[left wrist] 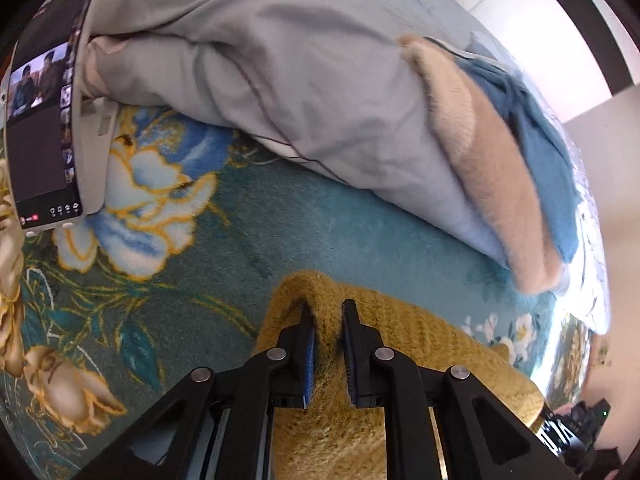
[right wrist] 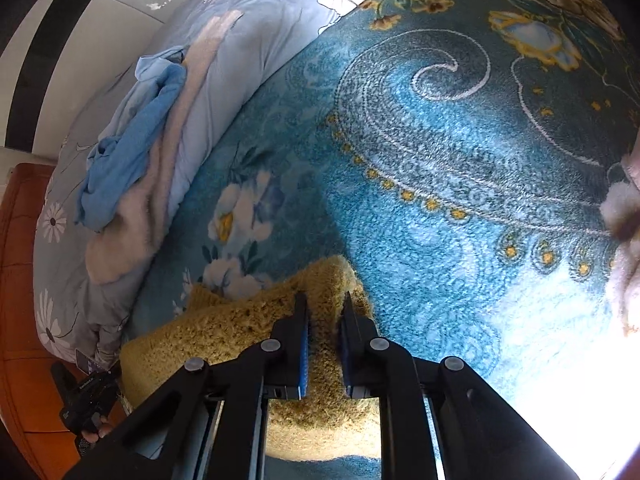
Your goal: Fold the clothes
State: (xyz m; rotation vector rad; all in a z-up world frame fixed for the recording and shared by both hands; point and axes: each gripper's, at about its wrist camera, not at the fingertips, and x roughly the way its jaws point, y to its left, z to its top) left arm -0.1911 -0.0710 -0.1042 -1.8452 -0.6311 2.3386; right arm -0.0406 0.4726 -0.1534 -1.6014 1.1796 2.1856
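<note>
A mustard-yellow knitted garment lies on a teal floral blanket. My left gripper is shut on one edge of it, the knit bunched between the blue pads. My right gripper is shut on another edge of the same yellow garment, also over the teal blanket. Most of the garment hangs below the fingers and is hidden by the gripper frames.
A grey-blue duvet is heaped behind, with a beige fluffy garment and a blue garment on it. A phone with a lit screen leans at the left. A white fluffy item sits at the right edge.
</note>
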